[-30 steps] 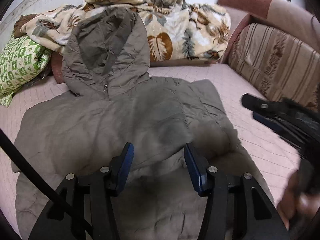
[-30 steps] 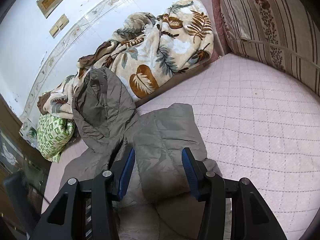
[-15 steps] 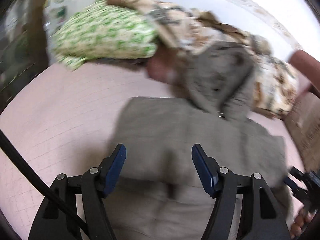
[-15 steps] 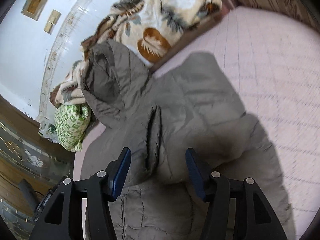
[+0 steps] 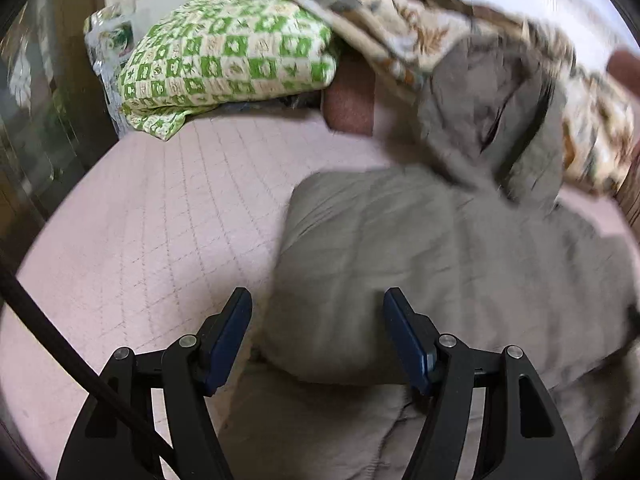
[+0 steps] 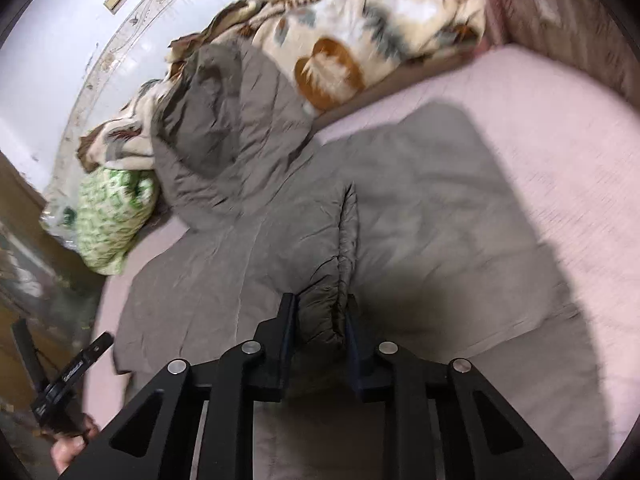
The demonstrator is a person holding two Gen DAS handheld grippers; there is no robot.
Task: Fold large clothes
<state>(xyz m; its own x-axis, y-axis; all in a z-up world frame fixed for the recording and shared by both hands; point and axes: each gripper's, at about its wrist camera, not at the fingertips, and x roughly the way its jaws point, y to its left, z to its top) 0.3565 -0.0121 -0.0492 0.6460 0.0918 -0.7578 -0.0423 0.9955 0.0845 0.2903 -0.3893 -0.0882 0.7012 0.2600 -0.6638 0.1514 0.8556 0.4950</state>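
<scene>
A large grey-brown hooded padded jacket (image 6: 420, 208) lies spread on the pink quilted mattress (image 6: 568, 128), hood toward the wall. My right gripper (image 6: 320, 320) is shut on a raised ridge of the jacket's fabric near its middle. In the left wrist view the jacket (image 5: 420, 248) fills the right half, its left sleeve edge folded in. My left gripper (image 5: 316, 320) is open and empty, just above that left edge. The left gripper also shows at the lower left of the right wrist view (image 6: 68, 376), held in a hand.
A green-and-white checked cushion (image 5: 228, 60) and a leaf-print blanket (image 6: 360, 32) are piled along the wall behind the hood. A striped sofa back (image 6: 568, 12) stands at the right. A dark cabinet edge (image 5: 48, 128) borders the mattress on the left.
My right gripper has closed on a pinch of the jacket's fabric. My left gripper has swung left to the jacket's left edge and stays open.
</scene>
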